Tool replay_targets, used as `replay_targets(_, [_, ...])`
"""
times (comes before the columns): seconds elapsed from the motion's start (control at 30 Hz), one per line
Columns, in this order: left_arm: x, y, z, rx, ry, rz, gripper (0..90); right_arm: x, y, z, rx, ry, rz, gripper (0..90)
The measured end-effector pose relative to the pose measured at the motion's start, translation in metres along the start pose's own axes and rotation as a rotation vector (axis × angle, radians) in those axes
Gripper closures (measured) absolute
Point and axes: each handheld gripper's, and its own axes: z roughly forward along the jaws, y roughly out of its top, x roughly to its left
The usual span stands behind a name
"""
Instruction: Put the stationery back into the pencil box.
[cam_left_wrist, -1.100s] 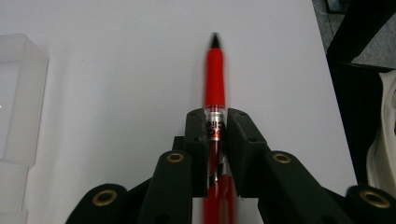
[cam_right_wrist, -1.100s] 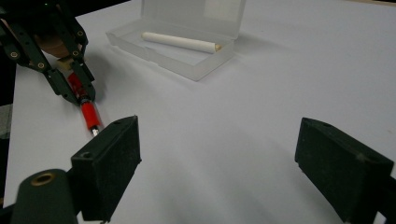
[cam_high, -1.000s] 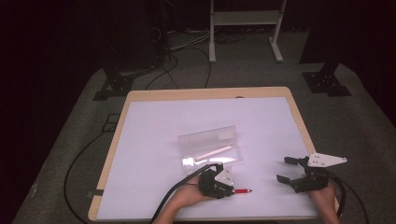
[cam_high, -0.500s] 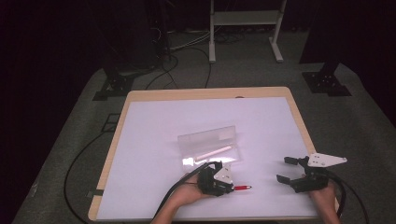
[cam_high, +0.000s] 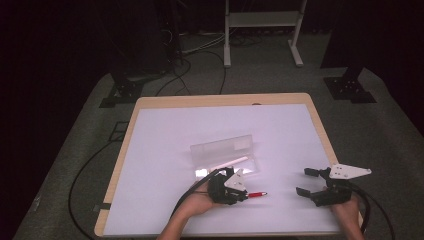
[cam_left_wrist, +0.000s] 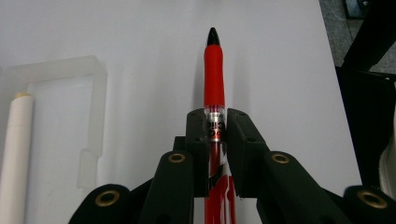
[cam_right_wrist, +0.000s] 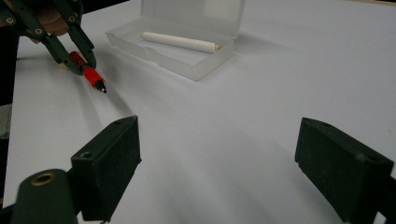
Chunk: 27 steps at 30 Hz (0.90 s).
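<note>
While our left gripper (cam_left_wrist: 216, 135) clamps the red pen (cam_left_wrist: 214, 70) between its pads, little has changed over the last second: in the high view it holds the same spot just in front of the open clear case (cam_high: 227, 155), and the pen points the same way, toward our right gripper (cam_high: 314, 182). Jaws nearly closed, the pen's barrel runs straight out ahead of them, black tip foremost, above the white table (cam_high: 165, 145). To the left of those jaws the case holds a white stick (cam_left_wrist: 14, 154). We judge the pick done and the pen ready to carry to the case. Further right, our right gripper has not stirred; its jaws stand wide with nothing between them, the case well ahead of them.
</note>
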Motion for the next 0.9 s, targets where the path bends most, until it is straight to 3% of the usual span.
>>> replay_targets(0.9, [0.011, 0.0, -0.021, 0.009, 0.039, 0.009, 79.4, 0.0, 0.0, 0.0, 0.0, -0.001, 0.002, 13.4])
